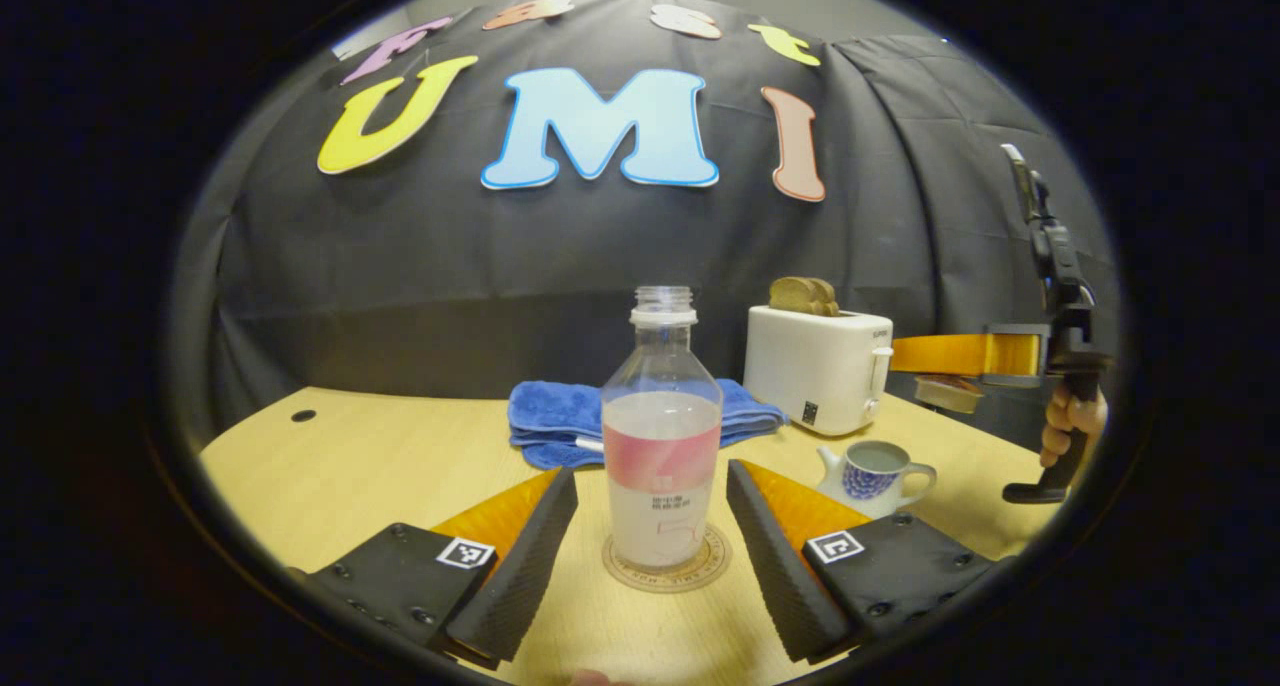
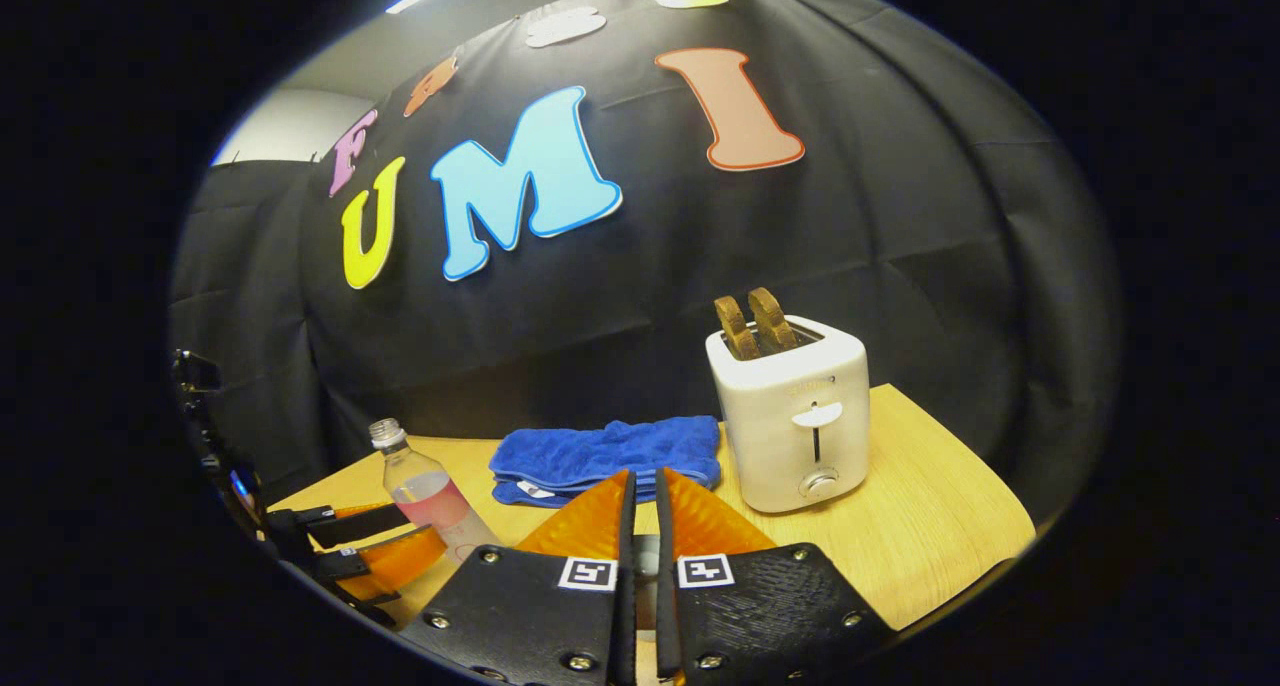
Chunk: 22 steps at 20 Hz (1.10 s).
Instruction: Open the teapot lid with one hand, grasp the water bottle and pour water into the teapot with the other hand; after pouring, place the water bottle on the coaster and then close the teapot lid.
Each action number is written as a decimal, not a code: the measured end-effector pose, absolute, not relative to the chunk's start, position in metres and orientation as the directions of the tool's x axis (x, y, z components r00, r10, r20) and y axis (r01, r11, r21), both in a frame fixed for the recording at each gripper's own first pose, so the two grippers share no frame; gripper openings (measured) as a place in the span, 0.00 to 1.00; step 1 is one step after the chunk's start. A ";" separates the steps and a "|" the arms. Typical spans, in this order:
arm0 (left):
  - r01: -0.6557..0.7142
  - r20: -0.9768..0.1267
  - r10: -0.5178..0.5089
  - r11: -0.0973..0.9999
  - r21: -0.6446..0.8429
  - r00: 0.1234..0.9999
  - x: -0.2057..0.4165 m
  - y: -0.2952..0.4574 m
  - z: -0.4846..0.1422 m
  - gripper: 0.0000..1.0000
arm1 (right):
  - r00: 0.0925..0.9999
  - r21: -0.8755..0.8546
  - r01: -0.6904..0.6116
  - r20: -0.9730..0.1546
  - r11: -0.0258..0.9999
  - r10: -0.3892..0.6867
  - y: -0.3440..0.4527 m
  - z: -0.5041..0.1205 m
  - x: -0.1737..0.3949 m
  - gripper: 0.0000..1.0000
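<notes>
With your left gripper point(image 1: 652, 526) spread wide — fingers apart from the water bottle point(image 1: 661, 436) upright on its coaster point(image 1: 667, 564) | teapot point(image 1: 875, 474) lidless, beside it | right gripper point(image 2: 640, 501) pinched on the lid point(image 1: 950, 393) — aloft, near the toaster point(image 1: 818, 366).

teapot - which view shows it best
The left gripper view: the teapot sits on the table right of the water bottle, lid off, its open top and spout plain. In the right gripper view I can't make it out; the right gripper blocks the near table.
</notes>
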State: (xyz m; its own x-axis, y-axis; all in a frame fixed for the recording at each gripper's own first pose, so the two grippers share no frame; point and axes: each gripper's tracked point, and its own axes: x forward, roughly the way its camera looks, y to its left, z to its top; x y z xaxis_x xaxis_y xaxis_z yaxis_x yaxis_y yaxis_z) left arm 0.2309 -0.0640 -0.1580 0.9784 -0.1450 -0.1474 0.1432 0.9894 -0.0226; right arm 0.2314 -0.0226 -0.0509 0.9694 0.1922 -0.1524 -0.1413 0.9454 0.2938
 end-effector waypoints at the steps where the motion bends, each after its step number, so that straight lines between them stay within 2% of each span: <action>1: 0.142 -0.143 -0.145 0.989 -0.027 0.979 0.222 -0.063 -0.157 1.00 | 0.968 0.297 -0.149 -0.152 0.943 0.201 -0.017 -0.052 0.235 0.08; 5: 0.120 -0.090 -0.127 0.990 -0.076 0.988 0.196 -0.056 -0.145 1.00 | 0.962 0.341 -0.167 -0.148 0.925 0.228 0.000 -0.066 0.250 0.08; 12: 0.131 -0.060 -0.140 0.982 -0.137 0.988 0.183 -0.053 -0.139 1.00 | 0.968 0.256 -0.158 -0.150 0.954 0.201 0.000 -0.087 0.253 0.08; 22: 0.186 -0.036 -0.189 0.979 -0.085 0.981 0.175 -0.075 -0.130 1.00 | 0.976 0.165 -0.120 -0.160 0.979 0.146 0.001 -0.103 0.258 0.08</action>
State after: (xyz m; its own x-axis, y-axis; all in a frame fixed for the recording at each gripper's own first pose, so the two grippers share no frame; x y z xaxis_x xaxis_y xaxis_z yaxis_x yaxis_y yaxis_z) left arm 0.1746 -0.0747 -0.1300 0.9812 -0.1893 -0.0365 0.1857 0.9789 -0.0853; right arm 0.2579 0.0005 -0.1035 0.9762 0.1462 -0.1600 -0.1196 0.9791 0.1648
